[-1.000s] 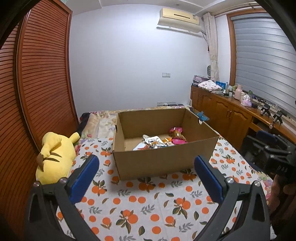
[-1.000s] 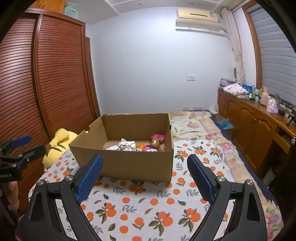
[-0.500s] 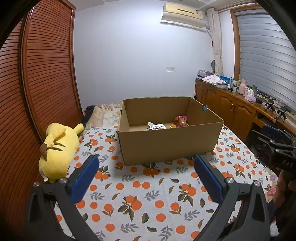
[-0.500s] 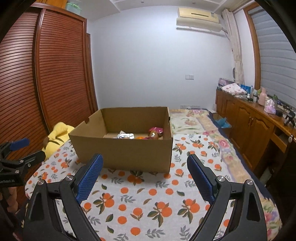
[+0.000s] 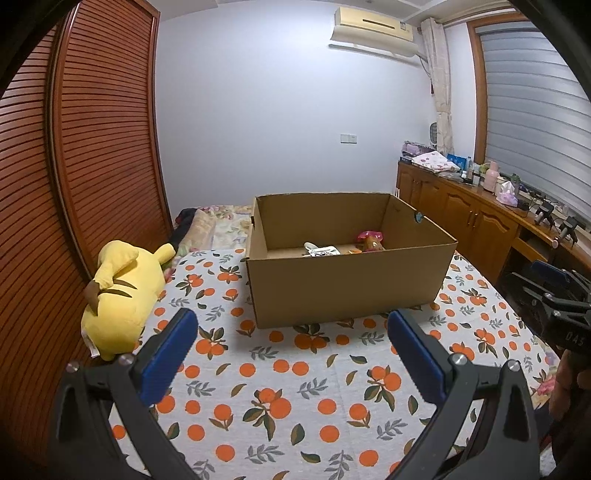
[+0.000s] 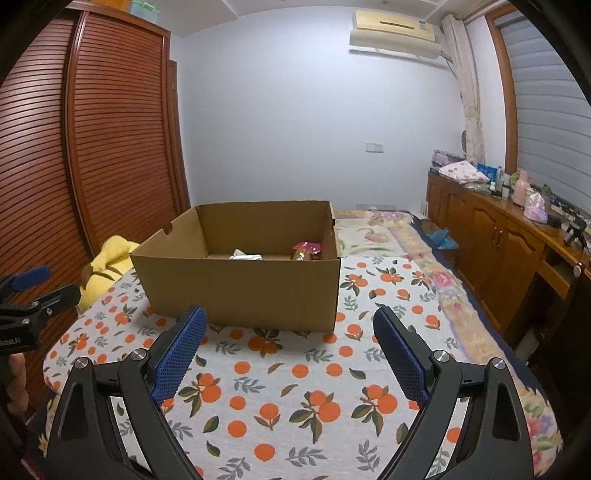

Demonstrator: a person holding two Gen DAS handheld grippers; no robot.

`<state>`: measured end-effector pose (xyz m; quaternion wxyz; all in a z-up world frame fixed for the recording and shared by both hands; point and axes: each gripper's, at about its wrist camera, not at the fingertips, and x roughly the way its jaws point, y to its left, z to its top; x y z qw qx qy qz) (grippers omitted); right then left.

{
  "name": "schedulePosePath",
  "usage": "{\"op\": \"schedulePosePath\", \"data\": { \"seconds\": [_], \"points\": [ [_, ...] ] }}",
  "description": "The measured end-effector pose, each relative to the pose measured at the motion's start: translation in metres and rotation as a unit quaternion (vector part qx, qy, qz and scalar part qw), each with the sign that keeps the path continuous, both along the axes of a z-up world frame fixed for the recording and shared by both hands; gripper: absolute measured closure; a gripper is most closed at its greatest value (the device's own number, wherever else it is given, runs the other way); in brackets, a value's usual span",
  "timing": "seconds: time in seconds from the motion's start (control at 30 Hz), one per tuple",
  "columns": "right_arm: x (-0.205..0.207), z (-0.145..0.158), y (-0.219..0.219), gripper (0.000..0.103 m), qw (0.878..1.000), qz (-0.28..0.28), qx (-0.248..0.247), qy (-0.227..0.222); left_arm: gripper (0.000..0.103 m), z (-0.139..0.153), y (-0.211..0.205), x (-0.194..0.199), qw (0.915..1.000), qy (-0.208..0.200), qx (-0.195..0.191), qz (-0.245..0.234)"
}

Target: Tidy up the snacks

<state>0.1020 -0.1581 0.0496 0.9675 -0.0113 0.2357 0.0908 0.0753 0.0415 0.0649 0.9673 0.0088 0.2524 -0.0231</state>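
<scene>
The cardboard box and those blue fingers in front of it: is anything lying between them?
No. Both wrist views show only bare orange-print cloth between the fingers and the cardboard box.

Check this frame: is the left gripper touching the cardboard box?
Apart. In the left wrist view, the left gripper has open, empty jaws, with a strip of orange-print bedsheet showing between its fingertips and the cardboard box.

Home bedroom. Bed (image 5: pixel 280 387) with orange-print sheet, louvred wooden wardrobe (image 5: pixel 92 147) alongside, wall air conditioner (image 5: pixel 373 27). Plush toy (image 5: pixel 118 295) on bed; low wooden cabinets (image 6: pixel 491 240) under shuttered window (image 5: pixel 532 122).
</scene>
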Motion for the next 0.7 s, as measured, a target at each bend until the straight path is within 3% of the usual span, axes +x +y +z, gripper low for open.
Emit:
{"op": "schedulePosePath", "data": {
  "seconds": [0.7],
  "points": [
    [0.0015, 0.0, 0.0011, 0.009, 1.0, 0.002, -0.002, 0.001, 0.0, -0.0037, 0.0013, -0.0008, 1.0, 0.001, -0.003, 0.002]
  ]
}}
